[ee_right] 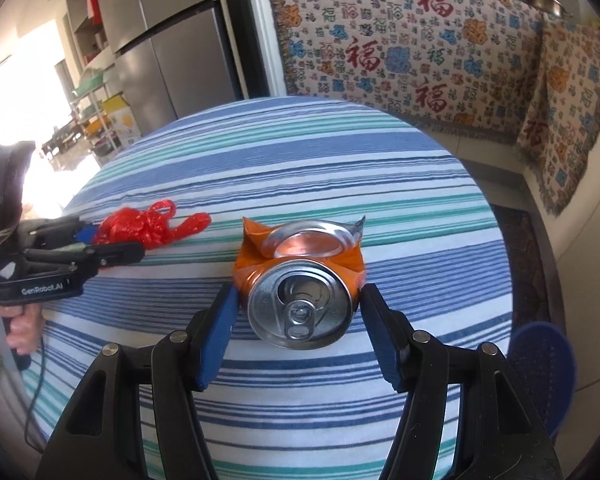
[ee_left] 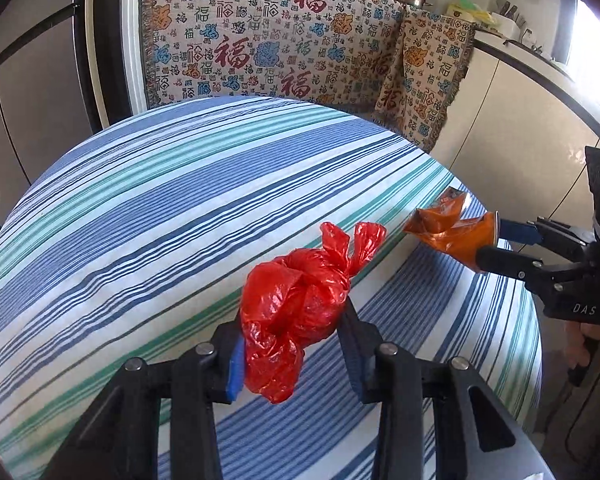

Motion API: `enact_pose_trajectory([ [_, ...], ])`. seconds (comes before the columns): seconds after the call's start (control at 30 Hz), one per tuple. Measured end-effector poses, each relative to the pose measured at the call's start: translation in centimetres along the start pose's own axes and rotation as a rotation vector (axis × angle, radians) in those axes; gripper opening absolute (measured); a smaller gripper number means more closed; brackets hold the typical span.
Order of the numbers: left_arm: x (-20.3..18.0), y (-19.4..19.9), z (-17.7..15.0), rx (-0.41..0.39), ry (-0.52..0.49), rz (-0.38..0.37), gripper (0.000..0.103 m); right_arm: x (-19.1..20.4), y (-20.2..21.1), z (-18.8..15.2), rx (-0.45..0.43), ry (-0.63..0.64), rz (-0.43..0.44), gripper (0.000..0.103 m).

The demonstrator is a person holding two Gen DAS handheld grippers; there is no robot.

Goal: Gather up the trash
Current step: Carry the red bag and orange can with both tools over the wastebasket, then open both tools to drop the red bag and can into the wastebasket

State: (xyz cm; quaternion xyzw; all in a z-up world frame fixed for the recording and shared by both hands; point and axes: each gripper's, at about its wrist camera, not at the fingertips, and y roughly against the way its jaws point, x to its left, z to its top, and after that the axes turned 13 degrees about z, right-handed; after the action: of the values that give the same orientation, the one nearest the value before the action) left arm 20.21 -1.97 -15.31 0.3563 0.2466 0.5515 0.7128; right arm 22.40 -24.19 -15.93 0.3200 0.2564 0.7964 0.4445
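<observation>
Left gripper (ee_left: pixel 296 344) clamped on knotted red plastic bag (ee_left: pixel 296 308), apparently clear of striped table (ee_left: pixel 140 200); light, soft, slippery, grip knot. Right gripper (ee_right: pixel 298 316) clamped on crushed orange can (ee_right: pixel 300 292); light, sharp folds, squeeze sides.

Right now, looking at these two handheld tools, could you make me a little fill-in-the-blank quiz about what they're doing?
The left tool grips a knotted plastic bag coloured ____.
The right tool grips a crushed orange ____.
The striped tablecloth is blue, white and ____.
The can's pull tab faces the ____ wrist camera.

Missing words: red; can; green; right
</observation>
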Motion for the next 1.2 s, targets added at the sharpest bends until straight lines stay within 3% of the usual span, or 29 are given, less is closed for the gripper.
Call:
enact_pose_trajectory([
  [0.23, -2.6, -0.1, 0.7, 0.013, 0.027, -0.023, 0.04, -1.4, 3.1, -0.4, -0.048, -0.035, -0.024, 0.064],
  [0.47, -7.6, 0.1, 3.1, 0.007, -0.02, -0.079, 0.04, -4.6, 7.2, -0.6, -0.105, -0.092, -0.049, 0.064],
  [0.7, -16.8, 0.1, 7.6, -0.024, -0.119, -0.174, 0.04, -11.0, 15.5, -0.8, -0.184, -0.181, -0.135, 0.064],
  [0.87, -24.6, -1.5, 9.8, -0.001, -0.182, -0.263, 0.04, -17.1, 20.1, -2.6, -0.166, -0.255, -0.234, 0.064],
  [1.03, -31.7, -4.6, 10.5, 0.072, -0.193, -0.34, 0.04, -23.5, 22.5, -5.7, -0.15, -0.361, -0.28, 0.064],
  [1.2, -37.9, -8.6, 10.4, 0.134, -0.209, -0.36, 0.04, -29.5, 22.6, -9.5, -0.128, -0.485, -0.275, 0.064],
])
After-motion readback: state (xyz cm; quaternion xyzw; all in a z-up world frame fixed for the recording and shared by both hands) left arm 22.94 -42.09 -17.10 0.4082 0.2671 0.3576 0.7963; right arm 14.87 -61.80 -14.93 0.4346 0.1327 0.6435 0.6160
